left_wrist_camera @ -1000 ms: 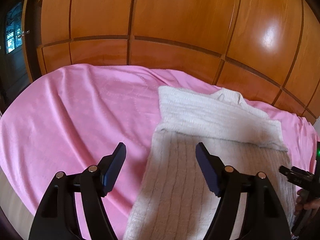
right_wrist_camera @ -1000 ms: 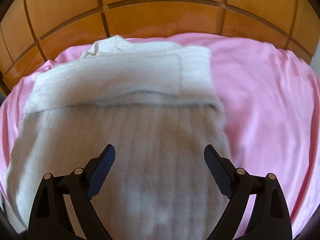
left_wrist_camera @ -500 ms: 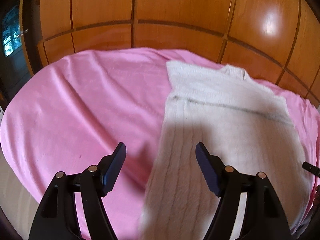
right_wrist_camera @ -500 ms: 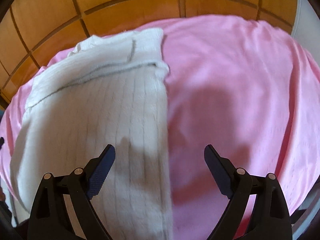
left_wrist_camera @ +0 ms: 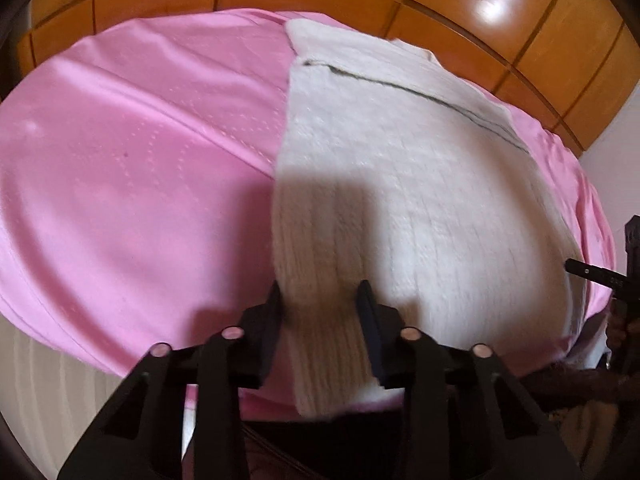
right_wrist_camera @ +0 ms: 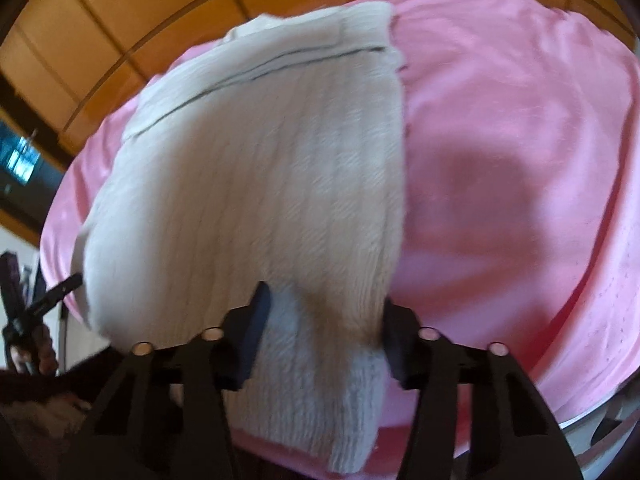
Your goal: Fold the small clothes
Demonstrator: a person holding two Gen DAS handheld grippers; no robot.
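Observation:
A cream ribbed knit garment (left_wrist_camera: 400, 184) lies lengthwise on a pink sheet (left_wrist_camera: 140, 184), its sleeves folded across the far end. My left gripper (left_wrist_camera: 320, 304) is half closed, its jaws on either side of the garment's near left corner. In the right wrist view the garment (right_wrist_camera: 256, 184) fills the left half. My right gripper (right_wrist_camera: 324, 316) is half closed too, its jaws on either side of the near right corner, which hangs over the bed's front edge. Neither pair of jaws has met on the cloth.
The pink sheet (right_wrist_camera: 520, 140) covers a bed that ends at glossy wooden wardrobe panels (left_wrist_camera: 360, 4). The right gripper's tip (left_wrist_camera: 592, 276) shows at the right edge of the left wrist view; the left gripper's tip (right_wrist_camera: 52, 296) shows in the right wrist view.
Both grippers have dropped back to the garment's near edge, one at each corner, and both pairs of jaws have narrowed from wide open around the cloth.

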